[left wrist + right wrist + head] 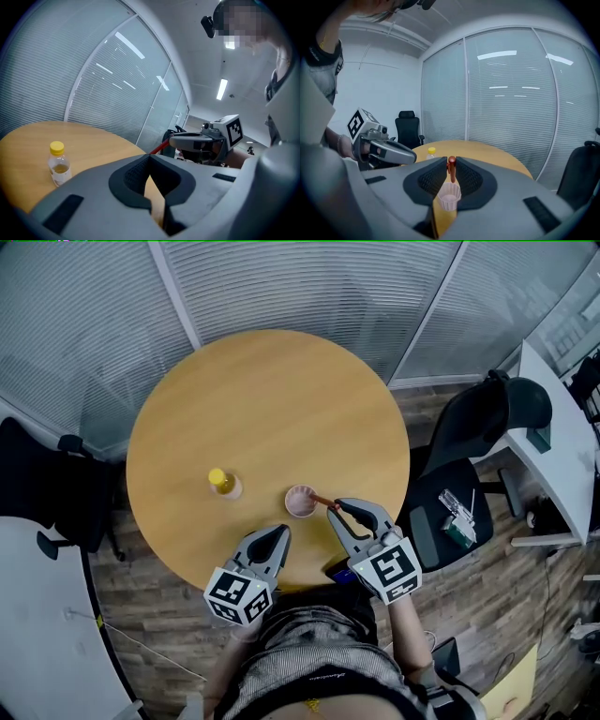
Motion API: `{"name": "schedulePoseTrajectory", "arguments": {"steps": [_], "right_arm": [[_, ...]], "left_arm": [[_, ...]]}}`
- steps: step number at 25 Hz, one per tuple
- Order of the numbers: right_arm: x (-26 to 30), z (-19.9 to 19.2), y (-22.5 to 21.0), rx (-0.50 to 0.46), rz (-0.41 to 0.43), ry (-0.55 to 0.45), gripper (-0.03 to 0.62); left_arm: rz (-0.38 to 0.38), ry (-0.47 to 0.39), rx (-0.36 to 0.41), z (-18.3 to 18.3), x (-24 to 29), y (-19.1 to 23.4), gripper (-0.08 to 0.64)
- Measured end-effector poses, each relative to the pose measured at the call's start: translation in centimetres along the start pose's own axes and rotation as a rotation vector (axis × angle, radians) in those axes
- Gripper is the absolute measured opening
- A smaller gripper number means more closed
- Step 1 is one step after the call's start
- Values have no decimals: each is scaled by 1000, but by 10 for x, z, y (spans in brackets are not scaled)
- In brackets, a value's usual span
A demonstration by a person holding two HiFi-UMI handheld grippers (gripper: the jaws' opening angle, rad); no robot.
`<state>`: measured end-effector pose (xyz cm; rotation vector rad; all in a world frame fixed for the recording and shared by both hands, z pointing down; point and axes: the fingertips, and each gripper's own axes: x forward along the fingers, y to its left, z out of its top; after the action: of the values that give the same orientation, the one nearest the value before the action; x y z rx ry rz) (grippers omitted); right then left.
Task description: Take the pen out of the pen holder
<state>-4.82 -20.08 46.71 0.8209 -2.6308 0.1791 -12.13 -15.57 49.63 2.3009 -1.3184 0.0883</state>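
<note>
Glass walls [309, 287] hung with pale slatted blinds curved behind a round light-wood table [272, 399], and a black office chair [469, 456] stood just off its right edge. Two containers stood on the table near the person's side. A small translucent pink cup serving as the pen holder [300, 502] held the lower end of a reddish-brown pen [322, 502], which leaned out over the rim toward the right gripper [337, 509]. Well apart to its left stood a small clear plastic bottle [224, 482] with a yellow cap and some yellowish liquid inside.

From the head view the pen's upper end met the right gripper's tips, but the grip itself was hard to read. The right gripper view settled it: both fingers [440, 174] were clamped on the pen's top, with the pen holder directly below them and empty apart from the pen.

The left gripper [279, 535] hovered over the table's near edge, beside the pen holder. Its own view showed its fingers together at the tips with nothing between them; it caught the bottle, the pen and the right gripper, while its body blocked the pen holder.
</note>
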Motion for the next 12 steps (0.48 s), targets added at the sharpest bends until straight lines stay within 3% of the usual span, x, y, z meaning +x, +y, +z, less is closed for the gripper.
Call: {"name": "schedulePoseTrajectory", "arguments": {"steps": [12], "right_arm": [[-11,4,11,-26,-3,-12,69]], "left_arm": [[-17,-15,13,3,-1,-10,5]]}}
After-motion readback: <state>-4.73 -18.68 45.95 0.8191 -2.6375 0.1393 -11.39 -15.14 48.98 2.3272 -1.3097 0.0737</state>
